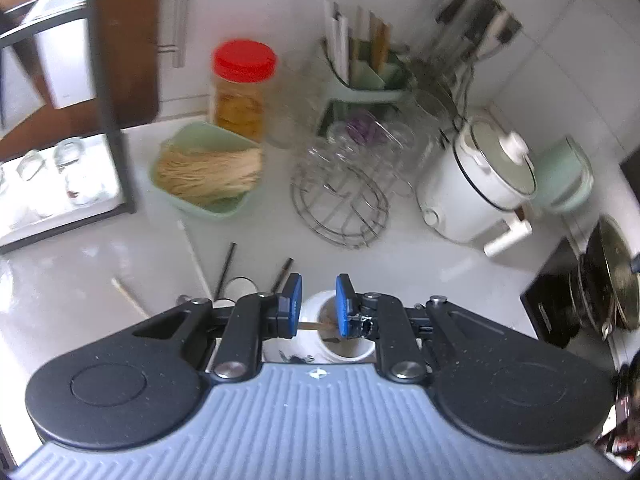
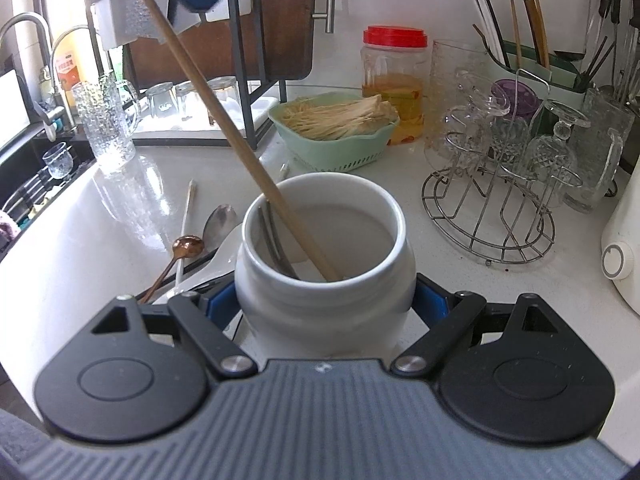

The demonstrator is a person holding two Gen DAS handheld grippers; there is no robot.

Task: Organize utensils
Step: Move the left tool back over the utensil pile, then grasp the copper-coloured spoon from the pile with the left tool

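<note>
Utensils (image 2: 280,236) in jar (image 2: 324,280) — two

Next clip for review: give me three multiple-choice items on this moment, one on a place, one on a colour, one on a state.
1. Where is the lower end of the wooden chopstick?
A) in the white jar
B) in the green basket
C) on the wire rack

2. What colour is the plastic jar's lid?
A) blue
B) red
C) white

3. How is the right tool?
A) open above the counter
B) shut on a spoon
C) shut on the white jar

Answers:
1 A, the stick slants down past the jar's rim to its floor.
2 B, the screw lid is plainly red.
3 C, its blue pads press the jar's two sides.
</note>
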